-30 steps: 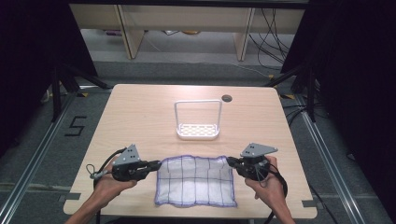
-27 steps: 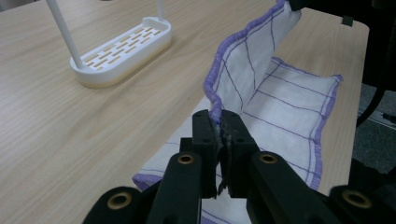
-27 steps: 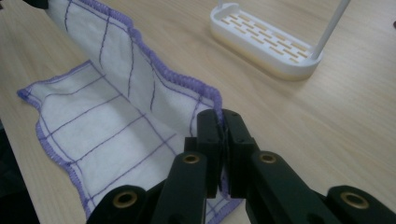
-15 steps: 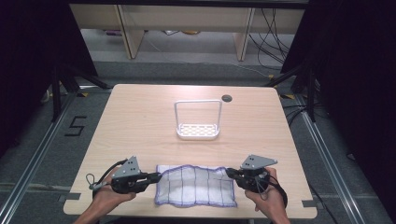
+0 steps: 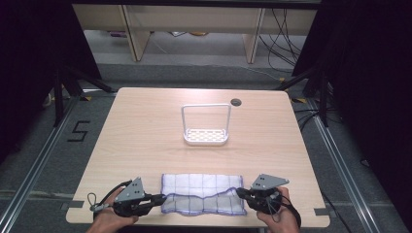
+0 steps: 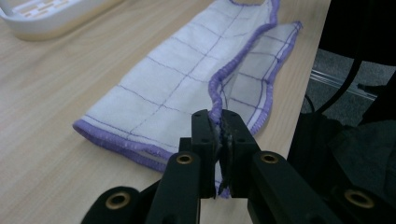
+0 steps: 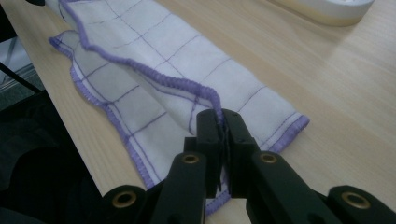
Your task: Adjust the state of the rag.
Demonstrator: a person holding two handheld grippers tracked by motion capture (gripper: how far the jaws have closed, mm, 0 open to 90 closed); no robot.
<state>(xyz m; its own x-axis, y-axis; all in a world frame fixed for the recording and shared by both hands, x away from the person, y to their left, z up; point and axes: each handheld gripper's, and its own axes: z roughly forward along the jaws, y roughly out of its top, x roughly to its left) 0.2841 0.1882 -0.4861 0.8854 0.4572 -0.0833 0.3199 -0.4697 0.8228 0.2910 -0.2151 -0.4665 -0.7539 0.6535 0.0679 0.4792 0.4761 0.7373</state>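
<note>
in the high view, your left gripper (image 5: 164,198) sits at the near left of the tabletop (image 5: 145,136), your right gripper (image 5: 239,192) at the near right, both low over the wood. between them lies the cloth (image 5: 201,189), white with thin purple checks and a purple hem, close to the near edge. it is folded over lengthwise: the upper layer covers the far part, and a wavy hem runs across it with a strip of the lower layer showing nearer to you. each gripper meets the cloth at one end of that wavy hem. your hands (image 5: 112,221) come in from the bottom edge. a white rack (image 5: 205,137) with a tall loop handle stands near the middle of the tabletop, well apart from the cloth, and a small dark round hole (image 5: 236,102) sits just beyond it.

in the left gripper view, your jaws are pressed together on the cloth (image 6: 187,79), with the purple hem of the upper layer pinched between them at the left gripper (image 6: 219,123). the cloth stretches away flat over the wood, its lower layer reaching close to the tabletop edge. the rack (image 6: 51,18) shows at the top left.

in the right gripper view, your jaws are likewise clamped on the hem at the right gripper (image 7: 220,119), and the cloth (image 7: 154,60) runs away along the tabletop edge. part of the rack (image 7: 336,11) shows at the top right.
</note>
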